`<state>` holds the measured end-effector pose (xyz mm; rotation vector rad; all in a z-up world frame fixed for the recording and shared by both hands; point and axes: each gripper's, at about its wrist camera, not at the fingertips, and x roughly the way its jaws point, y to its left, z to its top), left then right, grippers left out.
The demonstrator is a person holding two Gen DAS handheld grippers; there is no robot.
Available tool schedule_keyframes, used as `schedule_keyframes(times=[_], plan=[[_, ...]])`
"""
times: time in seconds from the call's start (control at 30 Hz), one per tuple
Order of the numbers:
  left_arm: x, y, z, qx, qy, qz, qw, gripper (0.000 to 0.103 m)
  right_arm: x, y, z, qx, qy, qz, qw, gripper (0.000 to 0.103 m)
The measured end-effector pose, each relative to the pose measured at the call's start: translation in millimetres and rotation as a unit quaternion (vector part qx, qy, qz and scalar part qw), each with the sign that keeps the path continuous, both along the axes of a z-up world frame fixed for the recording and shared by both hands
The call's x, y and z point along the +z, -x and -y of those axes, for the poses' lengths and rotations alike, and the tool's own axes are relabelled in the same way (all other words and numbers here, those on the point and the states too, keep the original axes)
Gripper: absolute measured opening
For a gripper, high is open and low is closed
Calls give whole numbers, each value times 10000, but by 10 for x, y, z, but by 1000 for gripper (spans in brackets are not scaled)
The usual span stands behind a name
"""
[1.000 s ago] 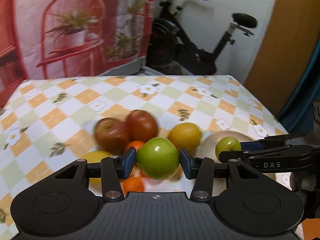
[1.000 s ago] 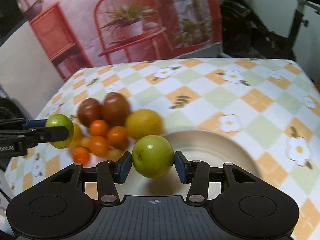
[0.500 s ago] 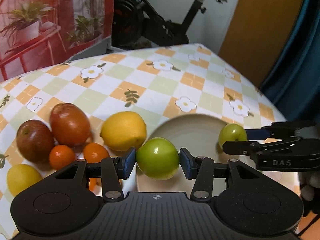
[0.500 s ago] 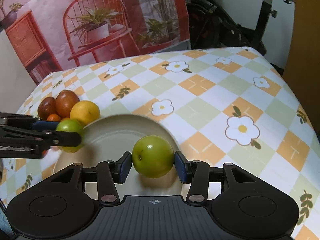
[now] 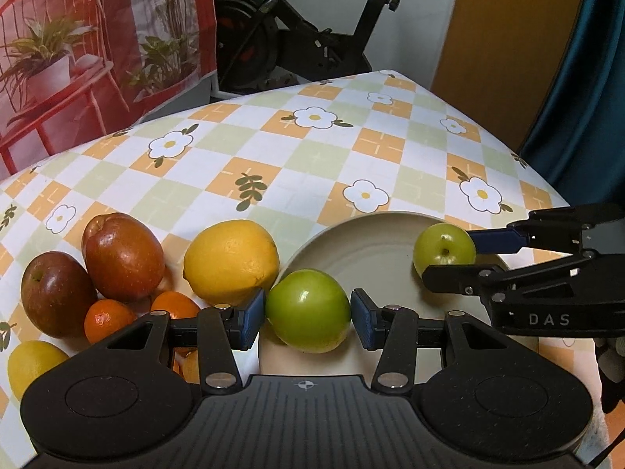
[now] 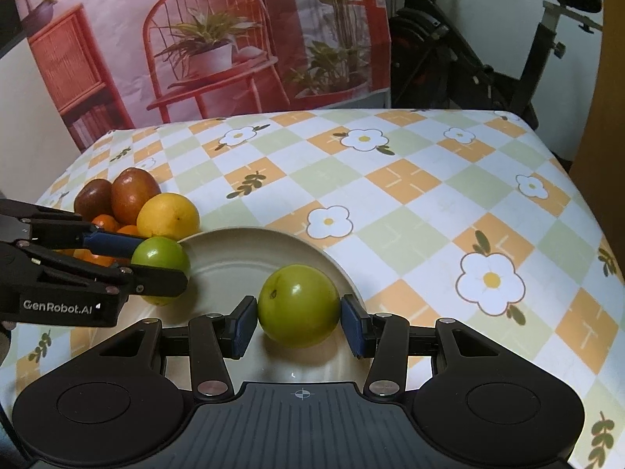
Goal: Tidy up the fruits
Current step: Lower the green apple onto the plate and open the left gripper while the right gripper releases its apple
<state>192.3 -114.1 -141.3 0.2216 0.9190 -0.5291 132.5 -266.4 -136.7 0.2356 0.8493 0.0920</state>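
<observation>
My left gripper (image 5: 308, 318) is shut on a green apple (image 5: 308, 310), held just over the left rim of a beige plate (image 5: 375, 230). In the right wrist view the same left gripper (image 6: 156, 262) and its apple (image 6: 160, 254) come in from the left at the plate's (image 6: 250, 234) edge. My right gripper (image 6: 299, 328) is shut on a second green apple (image 6: 299, 305), low over the plate's right half with a shadow beneath it. The left wrist view shows that right gripper (image 5: 449, 258) and its apple (image 5: 443, 248) over the plate's far right.
Left of the plate lies a pile of fruit: a large yellow citrus (image 5: 230, 260), two red apples (image 5: 123, 256) (image 5: 54, 293), small tangerines (image 5: 107, 318) and a lemon (image 5: 31, 363). The checked floral tablecloth (image 6: 410, 179) ends at edges right and back. An exercise bike (image 5: 312, 39) stands behind.
Both grippers, each still holding its apple, have moved right from over the fruit pile to over the plate and sunk a little. They have hardly moved in the last half second.
</observation>
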Motion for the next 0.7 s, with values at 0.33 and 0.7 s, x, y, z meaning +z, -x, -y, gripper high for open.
schedule_keyframes(times=[0.33,0.7], plan=[[46,16,-56,127,155,-31,9998,52,0,-3,13,-73,-20,-21,10000,44],[113,67,-149,380,350,31,9987,55,38,33,-27,-153,150,-28,9998,44]])
